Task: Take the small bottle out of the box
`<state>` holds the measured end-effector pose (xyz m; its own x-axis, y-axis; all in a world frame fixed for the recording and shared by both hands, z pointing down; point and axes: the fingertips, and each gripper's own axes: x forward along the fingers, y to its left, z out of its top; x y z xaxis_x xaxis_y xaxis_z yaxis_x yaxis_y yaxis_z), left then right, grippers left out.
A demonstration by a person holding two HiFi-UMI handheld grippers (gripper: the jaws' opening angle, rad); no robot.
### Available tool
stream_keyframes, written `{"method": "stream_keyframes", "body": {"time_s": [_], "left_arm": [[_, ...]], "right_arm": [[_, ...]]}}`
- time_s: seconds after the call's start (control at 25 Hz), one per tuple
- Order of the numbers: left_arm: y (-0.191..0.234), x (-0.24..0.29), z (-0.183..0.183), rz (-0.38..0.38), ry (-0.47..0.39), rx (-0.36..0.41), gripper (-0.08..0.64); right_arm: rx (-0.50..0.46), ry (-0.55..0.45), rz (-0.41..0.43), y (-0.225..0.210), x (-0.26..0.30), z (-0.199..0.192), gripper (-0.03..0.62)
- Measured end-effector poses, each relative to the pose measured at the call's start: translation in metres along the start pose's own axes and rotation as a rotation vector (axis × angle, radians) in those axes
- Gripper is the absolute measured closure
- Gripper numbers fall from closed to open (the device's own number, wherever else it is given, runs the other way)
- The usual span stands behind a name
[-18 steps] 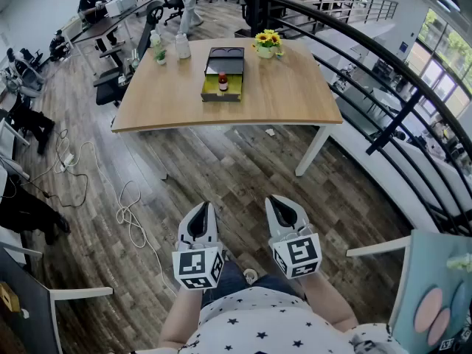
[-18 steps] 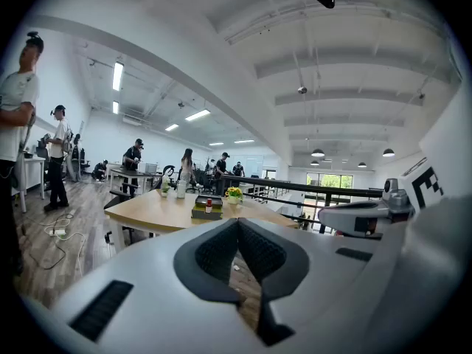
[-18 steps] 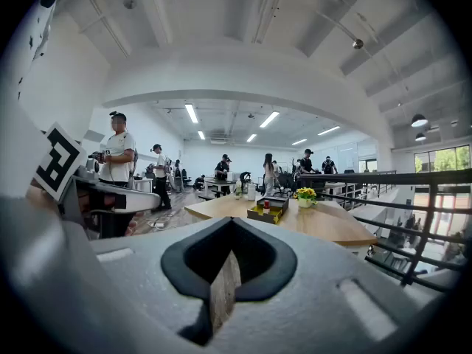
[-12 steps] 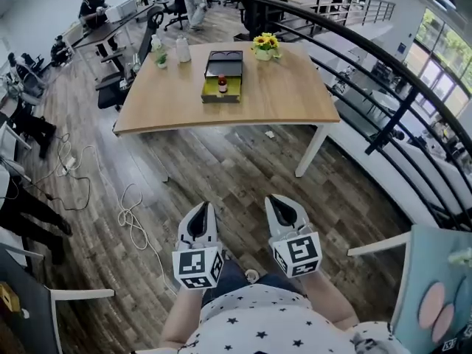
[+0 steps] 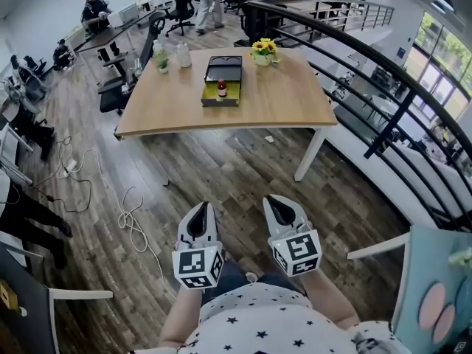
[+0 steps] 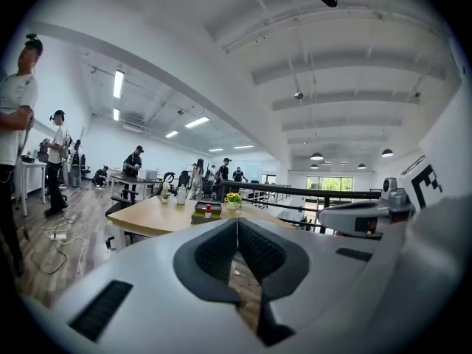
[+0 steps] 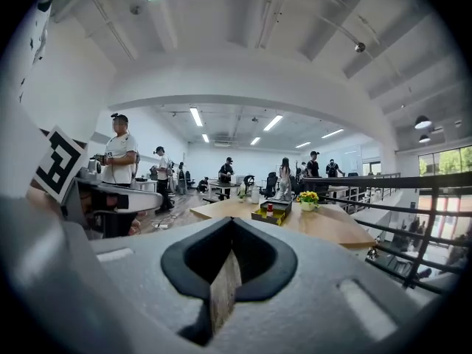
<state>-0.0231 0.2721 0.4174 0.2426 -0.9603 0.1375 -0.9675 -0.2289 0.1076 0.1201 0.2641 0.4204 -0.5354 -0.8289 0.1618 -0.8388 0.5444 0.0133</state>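
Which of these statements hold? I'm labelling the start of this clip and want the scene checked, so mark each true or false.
1. The small bottle stands in the box on the table. True.
2. The left gripper holds the small bottle. False: its jaws are shut on nothing, well short of the table.
3. The right gripper is shut and empty. True.
4. The yellow flowers stand inside the box. False: they stand on the table beside the box, apart from it.
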Motion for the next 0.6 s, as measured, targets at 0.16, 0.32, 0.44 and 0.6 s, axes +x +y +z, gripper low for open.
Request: {"method": "stream_keyframes", "body": {"time_s": [0.16,0.32,0.44,0.6], "left_arm": [[0.000,0.000,0.001,-0.003,-0.006,0.000,0.555],[0.000,0.002,0.005,-0.004,-0.006,-0.003,0.555],[0.003,0.008,0.005,0.002,-0.004,-0.003,0.523],[0.006,0.018,0.003,-0.001,-0.002,-0.004,0.474]], "right_arm": [[-0.002,0.004,-0.016,-0.005,0.002,-0.002,0.588],[-0.003,0.016,0.002,-0.005,0.005,0.000,0.574],[0.002,0.016,0.014,-0.007,0.010,0.000,0.566],[0.013,0.023,0.024,-0.011,0.022,-0.003,0.545]]}}
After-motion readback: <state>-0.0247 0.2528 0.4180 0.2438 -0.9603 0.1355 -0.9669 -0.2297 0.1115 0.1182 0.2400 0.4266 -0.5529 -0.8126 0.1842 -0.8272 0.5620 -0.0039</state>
